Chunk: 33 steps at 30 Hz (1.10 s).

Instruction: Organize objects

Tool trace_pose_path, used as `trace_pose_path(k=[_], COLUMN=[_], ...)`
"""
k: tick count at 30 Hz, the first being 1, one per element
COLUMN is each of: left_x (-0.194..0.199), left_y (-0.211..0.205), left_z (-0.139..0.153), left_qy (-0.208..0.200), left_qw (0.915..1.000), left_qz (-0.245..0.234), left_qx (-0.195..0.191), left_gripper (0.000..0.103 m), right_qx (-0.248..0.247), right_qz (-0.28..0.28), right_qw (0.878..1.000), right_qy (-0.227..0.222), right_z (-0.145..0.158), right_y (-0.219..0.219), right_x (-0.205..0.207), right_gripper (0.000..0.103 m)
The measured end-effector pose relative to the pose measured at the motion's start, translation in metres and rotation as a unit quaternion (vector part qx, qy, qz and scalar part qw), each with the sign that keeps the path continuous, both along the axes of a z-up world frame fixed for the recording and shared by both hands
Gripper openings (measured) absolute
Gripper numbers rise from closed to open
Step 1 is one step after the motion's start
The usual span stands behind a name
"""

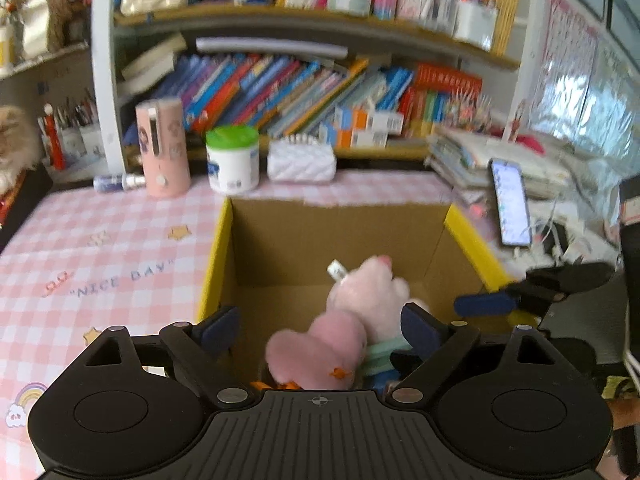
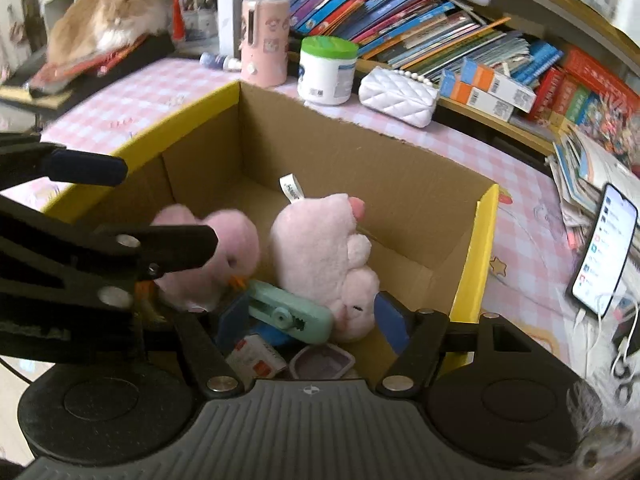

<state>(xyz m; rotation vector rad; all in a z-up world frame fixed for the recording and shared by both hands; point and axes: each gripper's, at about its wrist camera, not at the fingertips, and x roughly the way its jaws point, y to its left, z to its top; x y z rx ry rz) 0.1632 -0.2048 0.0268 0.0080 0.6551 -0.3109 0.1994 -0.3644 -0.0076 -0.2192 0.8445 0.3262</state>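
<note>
An open cardboard box with yellow rims stands on the pink checked tablecloth. Inside lie a light pink plush with a white tag and a darker pink plush. My left gripper hangs over the box's near end, jaws wide open, pads clear of the darker plush between them. In the right wrist view both plushes lie beside a mint green gadget. My right gripper is open low in the box, straddling the gadget and the light plush's end. The left gripper's fingers cross that view's left.
Behind the box stand a pink cylinder, a white jar with a green lid, a white quilted purse and a spray bottle. A lit phone leans at right. A cat lies at far left. Bookshelves line the back.
</note>
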Motion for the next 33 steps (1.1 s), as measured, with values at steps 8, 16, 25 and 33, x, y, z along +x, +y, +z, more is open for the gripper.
trace_pose_path(k=[8,16,25,33], left_x=[-0.037,-0.077,-0.121,-0.15], left_y=[0.036,0.082,0.129,0.152], left_z=[0.023,0.017,0.002,-0.006], left_qy=[-0.052,-0.049,-0.038,-0.022], left_qw=[0.9971,0.9935,0.9892,0.988], left_qz=[0.05,0.102,0.138,0.146], left_qx=[-0.023,-0.013,0.032,0.044], left_gripper=[0.095,0.097,0.099,0.1], right_qx=[0.034,0.043,0.048,0.028], right_qz=[-0.069,-0.124,-0.191,-0.23], right_qw=[0.995,0.986,0.975,0.968], right_qy=[-0.059,-0.106,-0.102,-0.096], right_z=[0.026,0.041,0.03,0.019], right_y=[0.006,0.041,0.084,0.116], right_x=[-0.044,-0.091,-0.136,-0.171], right_gripper=[0.072,0.079,0.096,0.103])
